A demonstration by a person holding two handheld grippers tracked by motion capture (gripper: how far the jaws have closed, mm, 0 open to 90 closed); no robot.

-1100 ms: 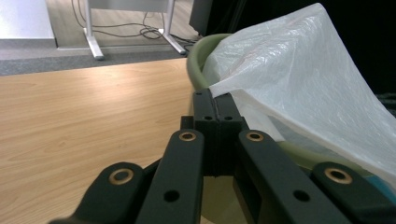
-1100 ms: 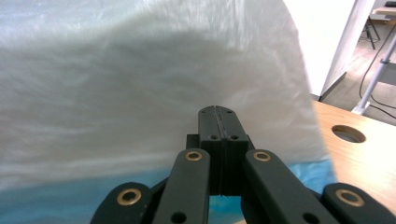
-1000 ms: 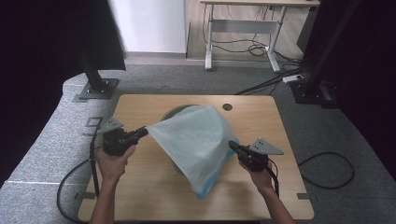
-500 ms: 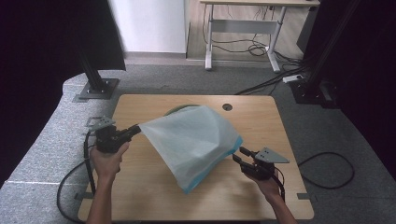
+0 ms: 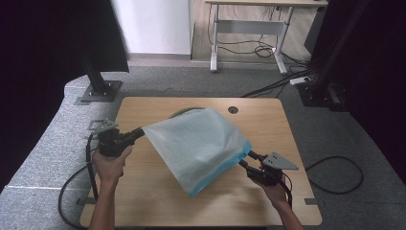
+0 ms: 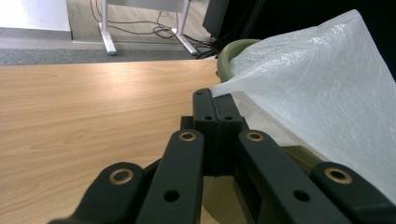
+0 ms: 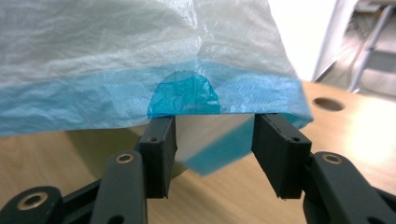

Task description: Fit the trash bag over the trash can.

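Nearest the camera, two forearms reach over a wooden table point(image 5: 143, 191), each hand holding a set of black tongs. The right gripper point(image 5: 245, 159) has just been opening; its jaws stand apart, with the blue-banded edge of a thin white plastic bag point(image 5: 201, 143) hanging just above and between them, no pad pressing on it. The left gripper point(image 5: 139, 132) has its jaws together, clamped on the bag's opposite corner, holding the sheet taut in the air between the two tools. Beyond the left tongs, under the bag, sits a green bowl point(image 6: 229, 58), partly hidden. To do this step well, the right tongs should probably re-pinch the blue hem squarely while the left grip keeps steady tension.
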